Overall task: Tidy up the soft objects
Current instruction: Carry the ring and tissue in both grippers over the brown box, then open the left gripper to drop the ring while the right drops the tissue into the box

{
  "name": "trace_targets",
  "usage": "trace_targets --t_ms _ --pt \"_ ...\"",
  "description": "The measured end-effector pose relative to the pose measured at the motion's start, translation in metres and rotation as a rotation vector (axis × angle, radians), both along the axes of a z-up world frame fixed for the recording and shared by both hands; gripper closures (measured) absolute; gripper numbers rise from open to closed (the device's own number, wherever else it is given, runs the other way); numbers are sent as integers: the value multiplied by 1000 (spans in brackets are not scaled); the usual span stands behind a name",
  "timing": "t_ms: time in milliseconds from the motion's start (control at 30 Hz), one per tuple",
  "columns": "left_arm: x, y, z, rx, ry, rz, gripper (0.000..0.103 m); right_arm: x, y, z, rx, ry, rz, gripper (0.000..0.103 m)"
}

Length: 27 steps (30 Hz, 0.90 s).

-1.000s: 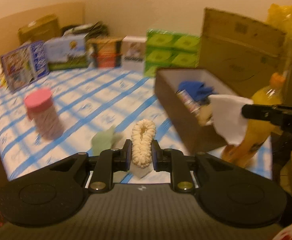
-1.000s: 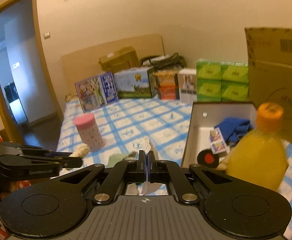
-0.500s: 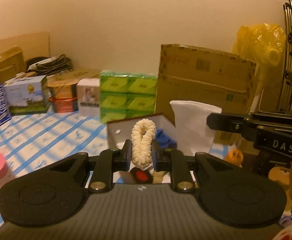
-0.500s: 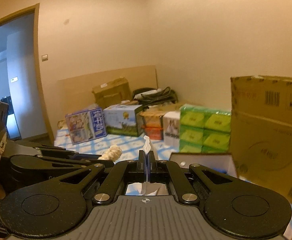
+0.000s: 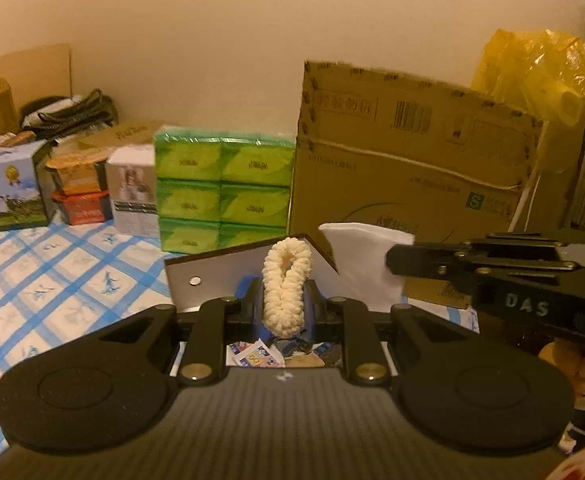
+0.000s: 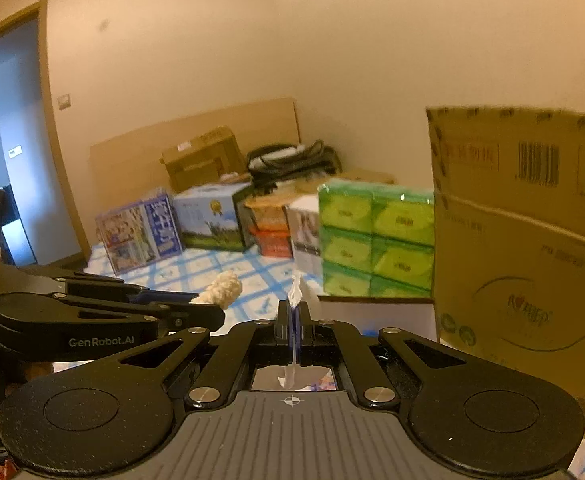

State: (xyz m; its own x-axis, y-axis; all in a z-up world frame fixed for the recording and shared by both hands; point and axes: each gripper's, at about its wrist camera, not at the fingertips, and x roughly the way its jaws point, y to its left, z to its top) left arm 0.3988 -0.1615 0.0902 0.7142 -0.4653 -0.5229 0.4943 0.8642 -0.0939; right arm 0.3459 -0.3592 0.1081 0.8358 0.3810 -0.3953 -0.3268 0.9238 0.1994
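My left gripper [image 5: 286,304] is shut on a cream knitted scrunchie [image 5: 287,286], held upright above an open white-walled box [image 5: 212,276]. Packets and a blue cloth show in the box under the fingers. My right gripper [image 6: 294,326] is shut on a thin white cloth [image 6: 295,292] that sticks up between its fingers. In the left wrist view that cloth [image 5: 366,264] hangs off the right gripper [image 5: 392,258], just right of the box. In the right wrist view the left gripper [image 6: 216,314] and the scrunchie [image 6: 220,288] sit at the left.
A blue-checked tablecloth [image 5: 52,280] covers the table. Behind stand green tissue packs [image 5: 222,190], a tall cardboard box [image 5: 412,168], small boxes [image 5: 80,188] and a yellow bag [image 5: 532,80]. A doorway [image 6: 4,160] is at the left in the right wrist view.
Both grippers have risen and moved over toward the box, each keeping its item. The pink-lidded jar, green cloth and orange bottle have dropped out of view.
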Motion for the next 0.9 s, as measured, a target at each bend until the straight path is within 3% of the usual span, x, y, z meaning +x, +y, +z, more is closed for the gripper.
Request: trace_targets --t_ms 367,533,633,700,900 --pt "68 -30 -51 49 82 2 83 81 -23 -53 40 128 51 102" --pt "87 -37 -72 71 121 -1 66 105 -28 -73 34 193 52 99" --pt "91 -40 -81 93 139 0 62 108 -32 -81 35 212 45 82" --pt "91 -40 -85 103 146 2 60 107 -34 -83 28 217 38 61" --pt "84 -32 -85 102 165 7 59 97 -44 -84 48 243 21 58"
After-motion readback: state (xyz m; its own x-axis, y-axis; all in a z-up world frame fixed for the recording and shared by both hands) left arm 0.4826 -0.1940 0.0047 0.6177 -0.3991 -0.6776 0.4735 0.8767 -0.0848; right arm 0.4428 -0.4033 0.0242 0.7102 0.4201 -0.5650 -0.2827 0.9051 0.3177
